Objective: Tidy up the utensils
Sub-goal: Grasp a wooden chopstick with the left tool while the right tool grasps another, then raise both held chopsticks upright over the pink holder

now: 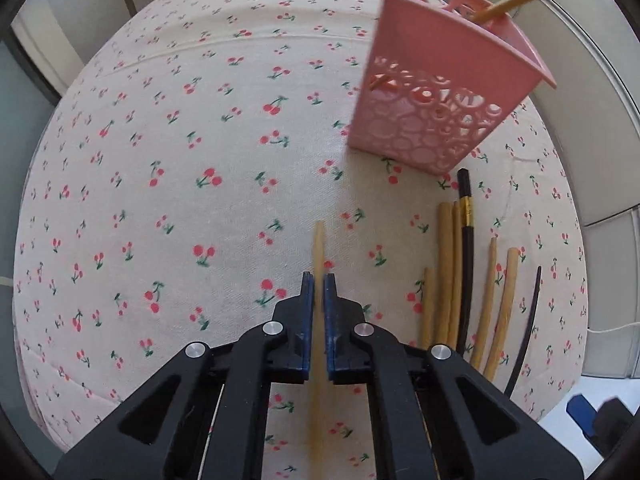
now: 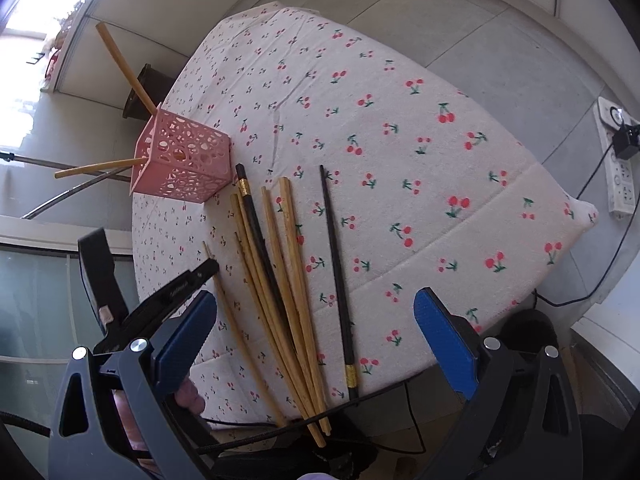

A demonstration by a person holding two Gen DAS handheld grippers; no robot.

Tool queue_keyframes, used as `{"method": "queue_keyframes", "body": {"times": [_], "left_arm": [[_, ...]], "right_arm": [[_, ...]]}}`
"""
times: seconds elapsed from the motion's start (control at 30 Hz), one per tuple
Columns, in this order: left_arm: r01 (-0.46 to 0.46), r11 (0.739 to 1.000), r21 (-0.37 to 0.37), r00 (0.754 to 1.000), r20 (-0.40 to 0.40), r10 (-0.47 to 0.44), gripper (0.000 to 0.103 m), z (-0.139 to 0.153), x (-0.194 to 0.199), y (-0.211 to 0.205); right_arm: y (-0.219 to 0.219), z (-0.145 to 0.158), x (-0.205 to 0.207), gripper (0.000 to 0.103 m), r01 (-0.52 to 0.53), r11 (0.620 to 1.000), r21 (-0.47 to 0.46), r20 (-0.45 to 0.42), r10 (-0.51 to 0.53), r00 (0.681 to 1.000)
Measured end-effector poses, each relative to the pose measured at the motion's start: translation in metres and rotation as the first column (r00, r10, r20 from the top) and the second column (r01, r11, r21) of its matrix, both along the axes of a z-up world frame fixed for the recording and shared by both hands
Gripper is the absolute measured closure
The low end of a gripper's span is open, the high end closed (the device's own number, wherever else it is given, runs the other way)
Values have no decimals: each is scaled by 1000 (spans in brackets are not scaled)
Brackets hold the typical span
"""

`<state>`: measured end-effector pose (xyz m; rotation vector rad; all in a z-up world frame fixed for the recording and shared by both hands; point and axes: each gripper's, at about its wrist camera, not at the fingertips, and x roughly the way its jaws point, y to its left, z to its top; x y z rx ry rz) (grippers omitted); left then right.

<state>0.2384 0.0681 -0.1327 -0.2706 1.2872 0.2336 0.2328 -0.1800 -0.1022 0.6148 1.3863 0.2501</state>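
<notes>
I see a cherry-print tablecloth on the table, grey tiled floor, white power strip there, bright window top-left.

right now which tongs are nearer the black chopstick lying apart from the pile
Right. The right tongs hang open directly over the lone black chopstick; the left tongs, shut on a wooden chopstick, sit beyond the pile.

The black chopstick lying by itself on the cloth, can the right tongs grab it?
Probably yes. The right tongs are open above the black chopstick, which lies apart from the wooden chopsticks, with nothing covering it.
</notes>
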Motion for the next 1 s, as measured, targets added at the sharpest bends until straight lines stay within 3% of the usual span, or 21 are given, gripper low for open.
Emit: {"method": "queue_keyframes", "body": {"times": [0.2, 0.27, 0.33, 0.4, 0.77, 0.97, 1.0], "left_arm": [[-25, 1000, 12, 999, 38, 25, 99, 22, -23, 31], [-20, 1000, 9, 997, 74, 19, 99, 40, -31, 36], [-9, 1000, 17, 995, 101, 8, 98, 53, -35, 35], [-5, 1000, 17, 993, 120, 3, 98, 63, -38, 37], [8, 1000, 12, 991, 134, -9, 98, 68, -28, 28], [-4, 1000, 11, 991, 134, 2, 98, 67, -30, 33], [-4, 1000, 10, 991, 136, 3, 98, 67, -30, 33]], "right_arm": [[32, -5, 23, 9, -26, 998, -51, 34, 28, 999], [42, -5, 30, 24, -30, 996, -89, 62, 35, 997], [52, -7, 37, 47, -48, 991, -122, 70, 57, 996], [58, -11, 41, 54, -54, 989, -136, 65, 63, 996], [79, -34, 56, 71, -105, 953, -283, 51, 124, 991], [95, -39, 58, 95, -144, 906, -398, 91, 195, 977], [94, -39, 59, 95, -139, 908, -395, 96, 191, 977]]}}
